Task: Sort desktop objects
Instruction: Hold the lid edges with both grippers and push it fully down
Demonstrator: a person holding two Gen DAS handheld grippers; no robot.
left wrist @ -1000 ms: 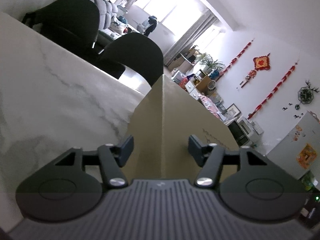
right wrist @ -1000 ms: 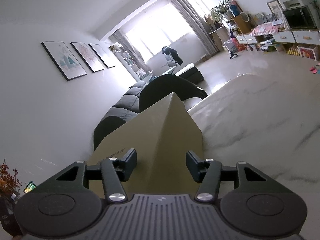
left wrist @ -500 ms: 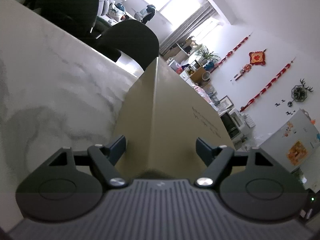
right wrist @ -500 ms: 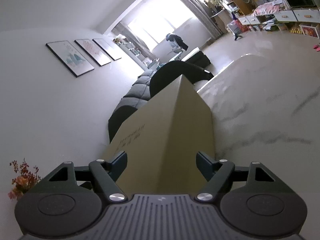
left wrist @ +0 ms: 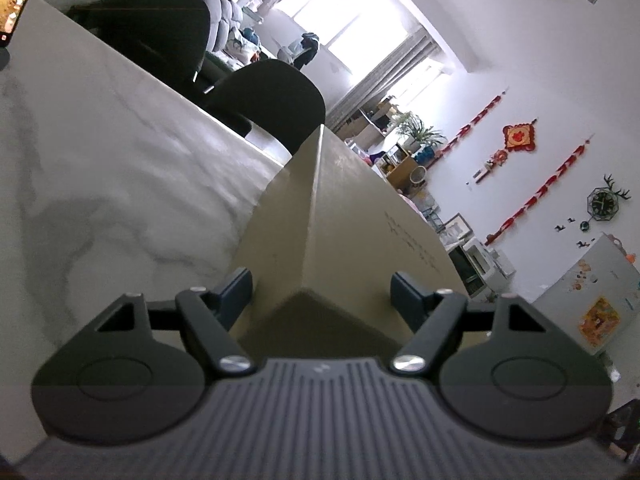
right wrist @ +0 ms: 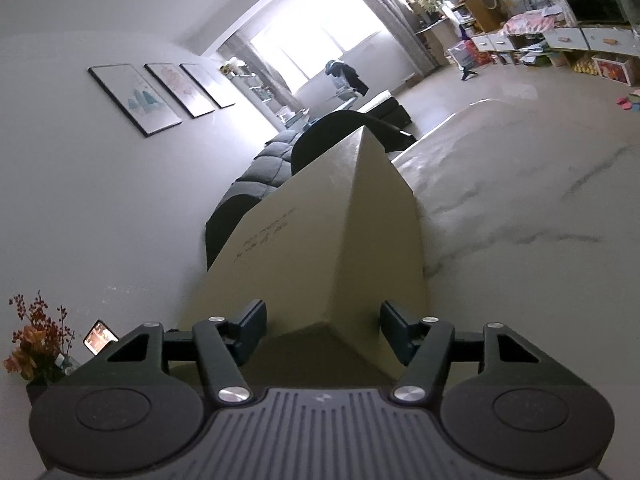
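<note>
Both grippers hide the box's near corners.

A bright window is seen at the far end of the room, and everything else is placed from it. Grey curtains are hung just beside it. A dark jacket is draped over a chair in front of it. Nearer the camera than the window, two black chair backs are set against the marble table. A grey sofa is stretched along the wall beside the window, below three framed pictures. On the opposite wall (well away from the window) red hanging ornaments and a clock are fixed. A potted plant is stood near the curtains.
</note>
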